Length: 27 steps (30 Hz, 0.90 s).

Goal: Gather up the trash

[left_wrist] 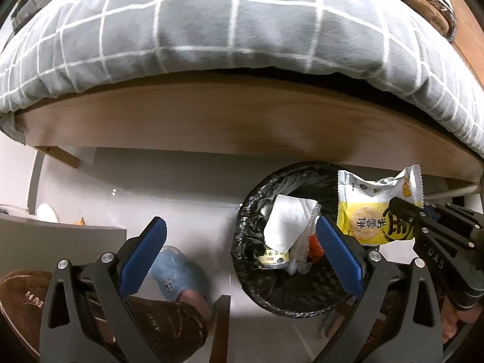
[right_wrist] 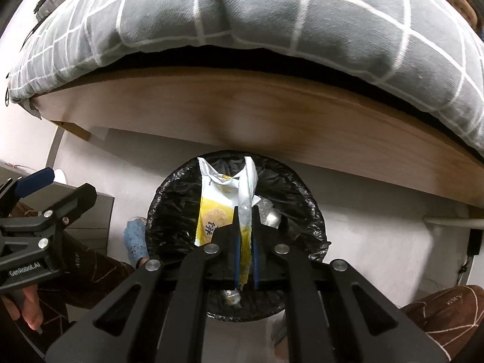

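on the black body of the right tool [left_wrist: 402, 208], seen at four o'clock in the left wrist view, the letters "das" run in white. on the body of the left tool [right_wrist: 48, 187], at nine o'clock in the right wrist view, a white mark reads "genrobot.ai". the brown slipper [left_wrist: 33, 296] at eight o'clock in the left wrist view bears stitched letters that look like "hm", upside down. the yellow and silver snack wrapper [left_wrist: 375, 208] carries large chinese characters beside a printed round cracker, too distorted to read surely. a can [left_wrist: 272, 258] in the lined trash bin [left_wrist: 242, 233] has small chinese print, unreadable. the blue slipper [left_wrist: 178, 272] has a tiny embroidered mark, illegible.
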Available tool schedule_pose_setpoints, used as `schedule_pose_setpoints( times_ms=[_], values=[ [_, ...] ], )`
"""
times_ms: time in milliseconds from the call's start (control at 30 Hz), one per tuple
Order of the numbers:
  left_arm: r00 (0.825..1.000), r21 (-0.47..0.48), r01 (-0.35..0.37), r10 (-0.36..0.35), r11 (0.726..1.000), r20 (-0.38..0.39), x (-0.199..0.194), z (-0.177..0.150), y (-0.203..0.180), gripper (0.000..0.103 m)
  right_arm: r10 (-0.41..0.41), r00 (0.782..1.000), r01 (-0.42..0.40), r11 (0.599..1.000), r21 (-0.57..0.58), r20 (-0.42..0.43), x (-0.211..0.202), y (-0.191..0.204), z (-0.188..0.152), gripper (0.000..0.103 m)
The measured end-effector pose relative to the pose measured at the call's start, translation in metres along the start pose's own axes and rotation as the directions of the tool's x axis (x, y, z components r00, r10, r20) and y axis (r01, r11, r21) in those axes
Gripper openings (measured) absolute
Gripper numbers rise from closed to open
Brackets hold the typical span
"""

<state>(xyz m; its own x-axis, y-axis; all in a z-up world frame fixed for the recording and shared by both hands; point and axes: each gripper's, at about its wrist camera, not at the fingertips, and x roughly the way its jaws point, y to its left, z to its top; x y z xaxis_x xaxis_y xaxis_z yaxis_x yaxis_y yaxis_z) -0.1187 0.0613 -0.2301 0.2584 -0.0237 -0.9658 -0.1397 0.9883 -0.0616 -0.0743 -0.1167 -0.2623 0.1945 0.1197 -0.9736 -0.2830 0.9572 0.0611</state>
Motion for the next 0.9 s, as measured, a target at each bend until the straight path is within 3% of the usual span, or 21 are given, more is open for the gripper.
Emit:
schedule_pose_setpoints(
  times_ms=[67, 200, 333, 533, 733, 900],
  values=[
    [1.0, -0.006, 0.002, -0.002, 1.0, -0.001, 0.001, 0.0, 0.002, 0.097, 0.003, 1.0, -0.003, 1.0, 0.0, -0.007, 0.003, 0.0, -0.001, 0.009],
    [1.0, -0.008, 0.014, -0.014, 1.0, 0.001, 0.002, 0.0, 0.003, 0.097, 0.005, 1.0, -0.005, 1.0, 0.006, -0.003, 0.002, -0.001, 0.0, 0.027],
    [1.0, -0.022, 0.028, -0.028, 0.999, 0.001, 0.004, 0.0, 0.003, 0.097, 0.002, 1.0, -0.002, 1.0, 0.015, 0.013, -0.001, -0.003, -0.002, 0.035],
    [0.999, -0.001, 0.032, -0.032, 0.999, 0.019, 0.0, 0.001, -0.005, 0.097, -0.012, 0.999, 0.011, 0.999, 0.041, 0.042, -0.011, -0.014, 0.001, 0.059],
    [0.998, 0.009, 0.039, -0.039, 0.999, 0.042, -0.009, -0.001, -0.009, 0.097, -0.023, 0.997, 0.019, 0.999, 0.046, 0.077, -0.025, -0.018, -0.001, 0.075],
    [0.997, 0.014, 0.046, -0.047, 0.999, 0.064, -0.023, -0.003, -0.012, 0.097, -0.033, 0.993, 0.026, 0.998, 0.06, 0.114, -0.041, -0.021, -0.004, 0.081]
  ],
)
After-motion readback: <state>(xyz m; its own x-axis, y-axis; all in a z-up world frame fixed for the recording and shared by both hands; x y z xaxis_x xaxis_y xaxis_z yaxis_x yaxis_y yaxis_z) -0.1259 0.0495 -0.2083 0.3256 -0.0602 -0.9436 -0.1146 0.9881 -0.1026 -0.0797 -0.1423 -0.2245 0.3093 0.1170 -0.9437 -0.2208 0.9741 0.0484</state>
